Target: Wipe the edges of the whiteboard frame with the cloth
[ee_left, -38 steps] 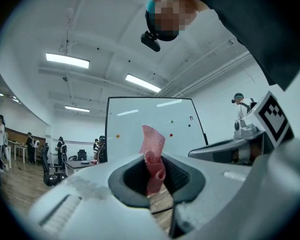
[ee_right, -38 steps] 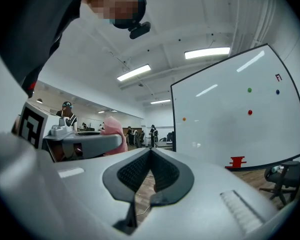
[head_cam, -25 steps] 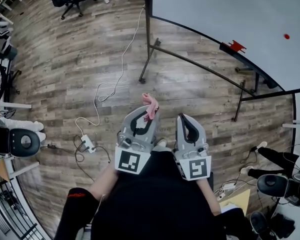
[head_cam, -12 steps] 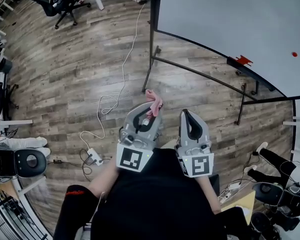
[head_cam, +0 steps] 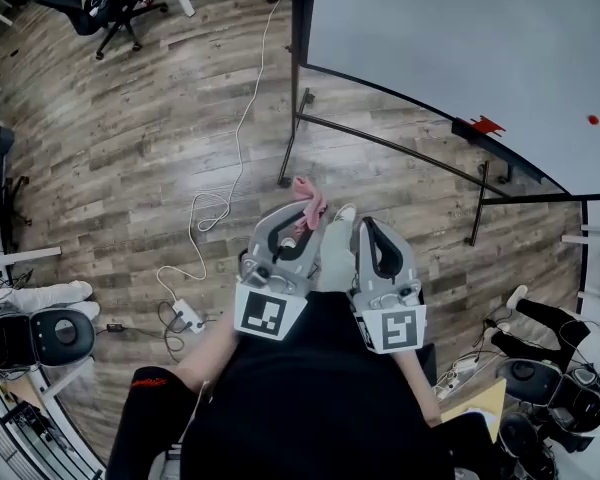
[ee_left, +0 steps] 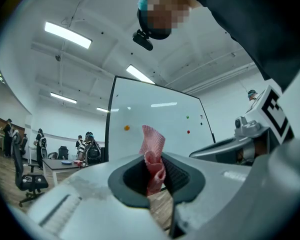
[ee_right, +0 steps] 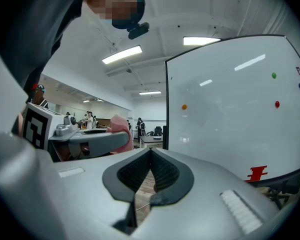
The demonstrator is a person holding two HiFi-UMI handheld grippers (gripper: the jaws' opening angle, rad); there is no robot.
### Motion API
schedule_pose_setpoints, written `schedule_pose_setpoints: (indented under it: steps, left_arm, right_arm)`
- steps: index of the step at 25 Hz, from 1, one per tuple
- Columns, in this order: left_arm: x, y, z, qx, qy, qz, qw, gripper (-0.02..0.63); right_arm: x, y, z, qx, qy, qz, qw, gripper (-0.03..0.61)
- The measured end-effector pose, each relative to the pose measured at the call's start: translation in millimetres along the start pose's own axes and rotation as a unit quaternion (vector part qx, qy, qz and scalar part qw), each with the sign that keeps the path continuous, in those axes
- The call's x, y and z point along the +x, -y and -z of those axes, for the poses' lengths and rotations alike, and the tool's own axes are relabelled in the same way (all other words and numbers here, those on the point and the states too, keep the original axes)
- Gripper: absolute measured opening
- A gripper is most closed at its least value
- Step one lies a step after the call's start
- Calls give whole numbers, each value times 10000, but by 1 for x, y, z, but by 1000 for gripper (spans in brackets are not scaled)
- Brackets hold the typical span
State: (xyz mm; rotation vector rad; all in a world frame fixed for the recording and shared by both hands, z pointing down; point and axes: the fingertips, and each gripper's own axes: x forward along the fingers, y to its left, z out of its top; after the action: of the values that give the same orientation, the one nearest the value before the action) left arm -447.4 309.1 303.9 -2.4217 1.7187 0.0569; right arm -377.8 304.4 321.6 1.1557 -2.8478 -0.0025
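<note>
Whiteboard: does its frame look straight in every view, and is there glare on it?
Head view: the whiteboard has a lower edge bowed by wide-angle distortion, no glare. Left gripper view: left edge nearly straight, pale streaks of reflected light. Right gripper view: top edge curved, similar streaks.

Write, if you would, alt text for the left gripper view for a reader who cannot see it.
The left gripper is shut on a pink cloth that sticks up between its jaws. Beyond stands a dark-framed whiteboard, not touched by the cloth, in a bright office.
</note>
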Motion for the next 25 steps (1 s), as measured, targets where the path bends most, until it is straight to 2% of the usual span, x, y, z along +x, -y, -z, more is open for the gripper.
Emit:
schedule_pose_setpoints:
  steps: [4, 13, 21, 25]
  left_arm:
    - [29, -6, 6, 89, -57, -141, 9998, 40]
    - [115, -33, 25, 478, -338, -604, 9965, 40]
    - [175, -39, 49, 539, -486, -1005, 9923, 40]
    - [185, -43, 64, 575, -641, -1082, 9904, 40]
  right_arm:
    - [23, 27, 4, 24, -5, -136, 9999, 2]
    - [96, 96, -2, -3, 92, -797, 9968, 2]
    - [128, 147, 9, -13, -121, -1284, 9916, 2]
    - [137, 158, 17, 24, -202, -1305, 9912, 2]
